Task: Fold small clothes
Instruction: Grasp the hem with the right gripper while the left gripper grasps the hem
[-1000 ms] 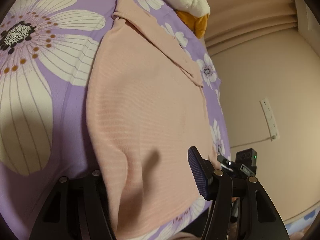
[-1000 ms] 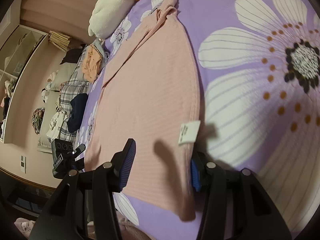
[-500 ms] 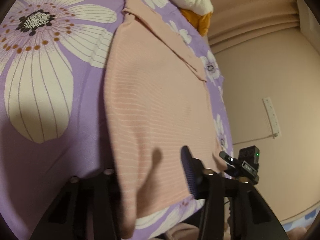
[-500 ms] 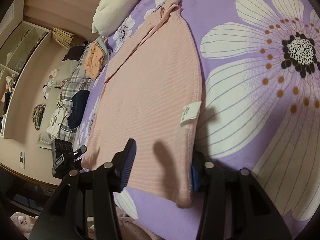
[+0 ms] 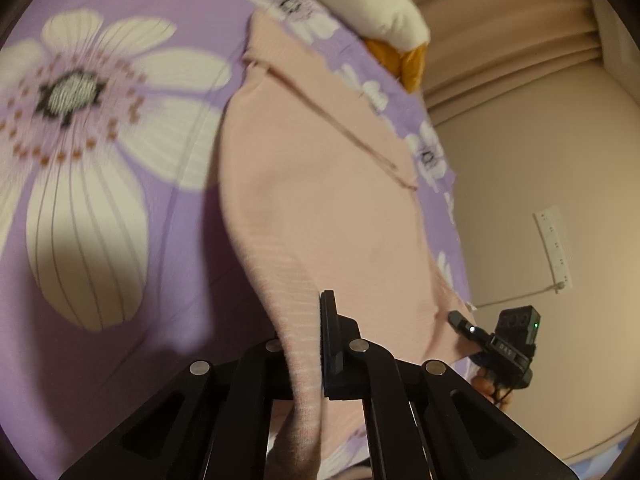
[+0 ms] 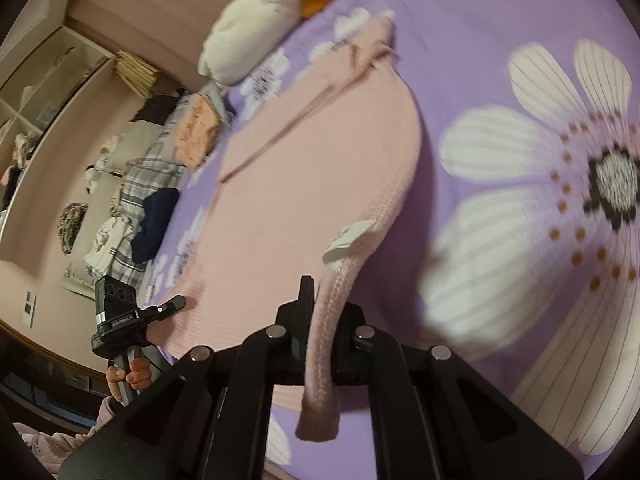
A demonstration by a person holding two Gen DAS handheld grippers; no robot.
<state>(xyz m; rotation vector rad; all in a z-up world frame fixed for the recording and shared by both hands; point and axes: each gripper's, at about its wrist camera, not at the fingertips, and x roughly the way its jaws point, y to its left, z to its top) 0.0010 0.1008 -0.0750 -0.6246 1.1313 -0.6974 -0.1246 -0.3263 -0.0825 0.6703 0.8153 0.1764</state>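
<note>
A pale pink knit garment (image 5: 320, 200) lies spread on a purple flowered bedsheet (image 5: 100, 160), collar end far from me. My left gripper (image 5: 310, 332) is shut on its near corner, and the cloth bunches up between the jaws and hangs below them. In the right wrist view my right gripper (image 6: 326, 312) is shut on the other near corner of the garment (image 6: 288, 200), gripping the ribbed hem just below a white label (image 6: 348, 240). Each gripper shows small in the other's view: the right gripper (image 5: 460, 320), and the left gripper (image 6: 176, 304) held by a hand (image 6: 132, 372).
A white pillow (image 5: 372, 8) and an orange cushion (image 5: 404, 60) lie beyond the collar. A pile of other clothes (image 6: 136, 196) sits on the bed's far side, with shelves (image 6: 36, 92) behind. A wall with a power strip (image 5: 554, 248) runs along the bed.
Both grippers have closed from open onto the garment's near corners. The corners now rise off the sheet, the cloth pulled up into ridges at the jaws.
</note>
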